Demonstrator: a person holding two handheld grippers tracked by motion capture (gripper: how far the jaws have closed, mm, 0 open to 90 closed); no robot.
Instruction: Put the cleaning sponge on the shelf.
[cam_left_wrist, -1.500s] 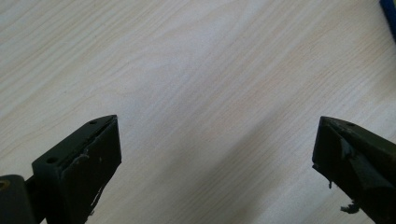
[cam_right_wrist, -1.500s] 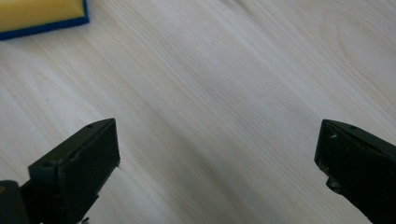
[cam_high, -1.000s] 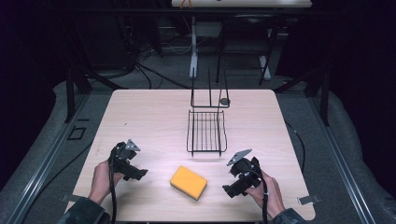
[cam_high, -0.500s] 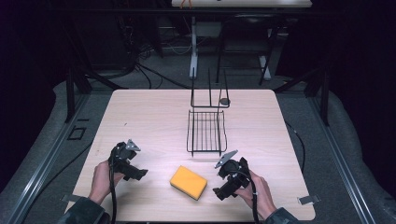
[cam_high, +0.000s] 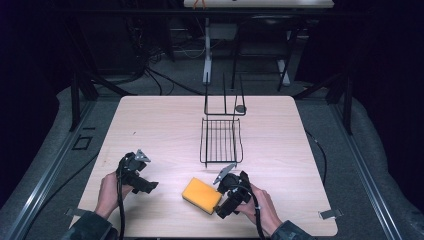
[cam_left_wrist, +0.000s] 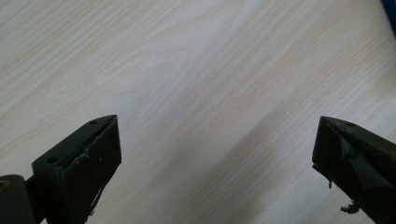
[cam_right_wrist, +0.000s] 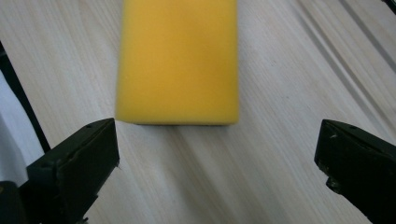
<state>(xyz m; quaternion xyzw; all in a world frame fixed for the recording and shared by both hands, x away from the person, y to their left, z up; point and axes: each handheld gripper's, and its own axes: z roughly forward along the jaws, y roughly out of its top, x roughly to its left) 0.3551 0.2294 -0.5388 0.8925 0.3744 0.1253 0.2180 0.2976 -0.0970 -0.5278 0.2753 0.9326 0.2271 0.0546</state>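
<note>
Right gripper (cam_high: 223, 199) has its jaws wide apart, low over the table (cam_high: 160, 125), just beside the yellow sponge (cam_high: 201, 195); the sponge lies flat ahead of the jaws, not between them. Left gripper (cam_high: 140, 177) is also wide, holding nothing. Behind the sponge stands a wire rack (cam_high: 221, 142).

Pale wood table (cam_high: 150, 130) under bright light; grey floor (cam_high: 380, 165) around it, dark stands (cam_high: 80, 95) and cables (cam_high: 150, 70) behind, room dim
</note>
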